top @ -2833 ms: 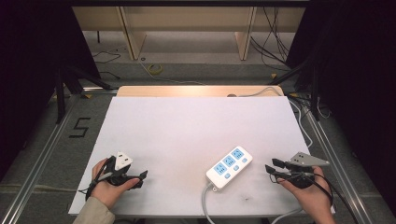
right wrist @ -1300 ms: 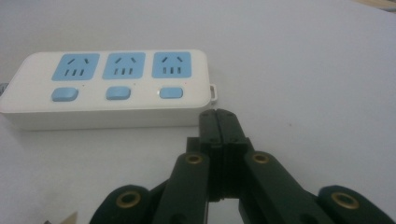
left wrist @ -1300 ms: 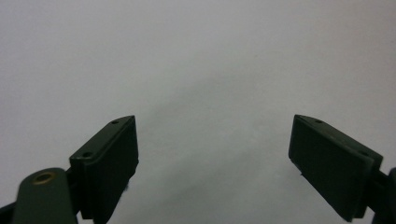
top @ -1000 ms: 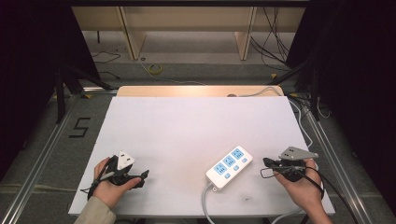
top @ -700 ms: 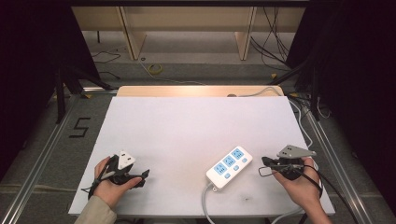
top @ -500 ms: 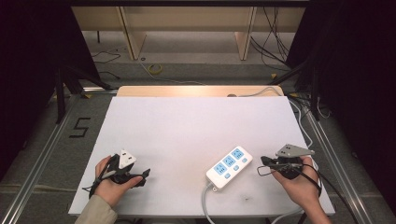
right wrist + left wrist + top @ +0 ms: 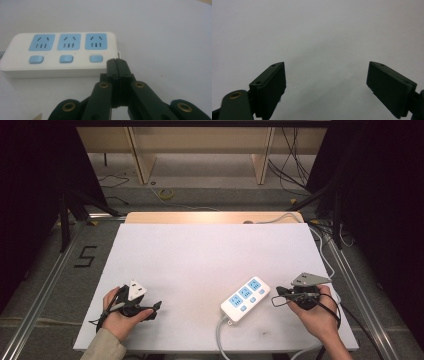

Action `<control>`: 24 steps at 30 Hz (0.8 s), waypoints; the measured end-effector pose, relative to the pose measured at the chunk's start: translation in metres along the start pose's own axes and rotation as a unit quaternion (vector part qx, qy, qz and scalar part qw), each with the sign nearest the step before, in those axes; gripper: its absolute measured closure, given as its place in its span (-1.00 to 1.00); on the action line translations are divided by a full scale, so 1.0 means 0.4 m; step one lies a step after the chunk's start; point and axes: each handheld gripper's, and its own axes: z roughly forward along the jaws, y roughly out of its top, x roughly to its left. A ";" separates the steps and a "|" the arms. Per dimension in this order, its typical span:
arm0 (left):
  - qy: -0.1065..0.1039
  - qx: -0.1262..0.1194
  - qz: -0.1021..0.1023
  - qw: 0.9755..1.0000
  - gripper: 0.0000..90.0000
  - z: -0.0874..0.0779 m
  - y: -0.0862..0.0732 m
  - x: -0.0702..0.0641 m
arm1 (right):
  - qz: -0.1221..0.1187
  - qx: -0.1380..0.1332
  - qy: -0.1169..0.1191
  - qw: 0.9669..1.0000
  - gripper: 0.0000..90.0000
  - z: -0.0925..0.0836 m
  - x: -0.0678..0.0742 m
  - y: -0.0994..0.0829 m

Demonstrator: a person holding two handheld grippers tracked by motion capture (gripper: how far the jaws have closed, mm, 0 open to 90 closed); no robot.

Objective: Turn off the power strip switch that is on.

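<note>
White tabletop (image 7: pixel 200 270) amid dark curtains, power strip (image 7: pixel 245 299) near clenched right fingers (image 7: pixel 117 65), left fingers (image 7: pixel 270 82) released.

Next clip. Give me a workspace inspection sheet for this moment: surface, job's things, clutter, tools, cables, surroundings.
Surface: white table top, bare apart from the strip.
Job's things: white power strip with three blue sockets and three blue buttons, lying flat near the front right.
Clutter: nothing seen.
Tools: left tool open over bare table, nothing between its jaws; right tool shut, tips just beside the strip's long edge near the end button, contact unclear.
Cables: strip's cord runs off the front edge.
Surroundings: dark curtains, wooden frame legs and loose floor cables beyond the table.
</note>
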 end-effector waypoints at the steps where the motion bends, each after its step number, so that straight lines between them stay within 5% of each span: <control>1: -0.001 0.000 0.000 1.000 -0.66 0.001 0.001 -0.001 | 0.000 0.001 0.001 1.000 1.00 0.002 0.002 0.002; 24: 0.002 0.004 0.006 1.000 -0.65 0.003 0.002 -0.005 | -0.005 0.022 0.009 1.000 1.00 0.011 0.009 0.038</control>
